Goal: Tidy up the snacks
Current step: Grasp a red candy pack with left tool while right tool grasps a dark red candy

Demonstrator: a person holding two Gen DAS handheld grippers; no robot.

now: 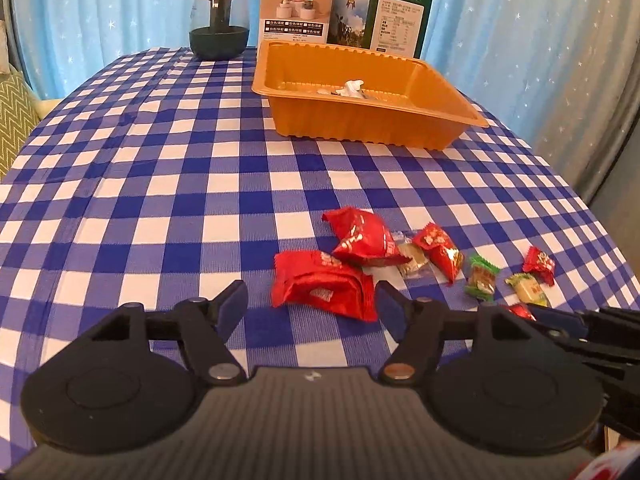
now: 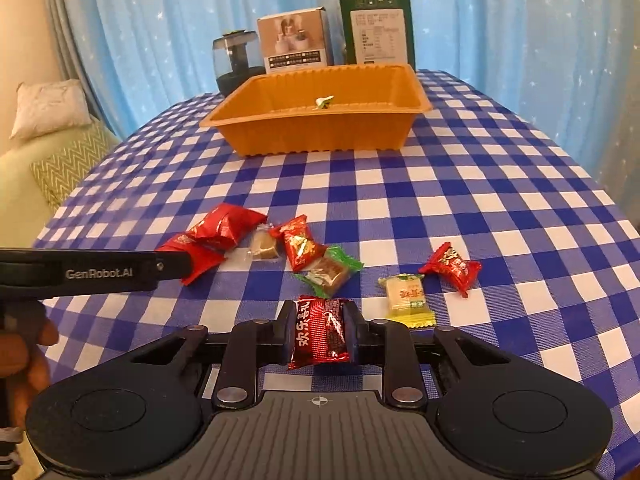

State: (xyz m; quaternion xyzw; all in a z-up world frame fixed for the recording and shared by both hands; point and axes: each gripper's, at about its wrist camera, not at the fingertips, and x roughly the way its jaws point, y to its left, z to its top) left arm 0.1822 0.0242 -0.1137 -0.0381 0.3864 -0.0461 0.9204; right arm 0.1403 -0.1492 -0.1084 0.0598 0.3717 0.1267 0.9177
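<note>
Several wrapped snacks lie on the blue checked tablecloth. My left gripper is open, its fingers either side of a large red packet; a second red packet lies just beyond. My right gripper is shut on a dark red candy, held just above the cloth. Near it lie a green-wrapped candy, a yellow candy and a small red candy. An orange tray stands at the far side of the table, also in the right wrist view, with a wrapper or two inside.
Behind the tray stand a dark glass jar, a white box and a green box. Blue curtains hang behind. A sofa with cushions is at the left. The left gripper's arm crosses the right wrist view.
</note>
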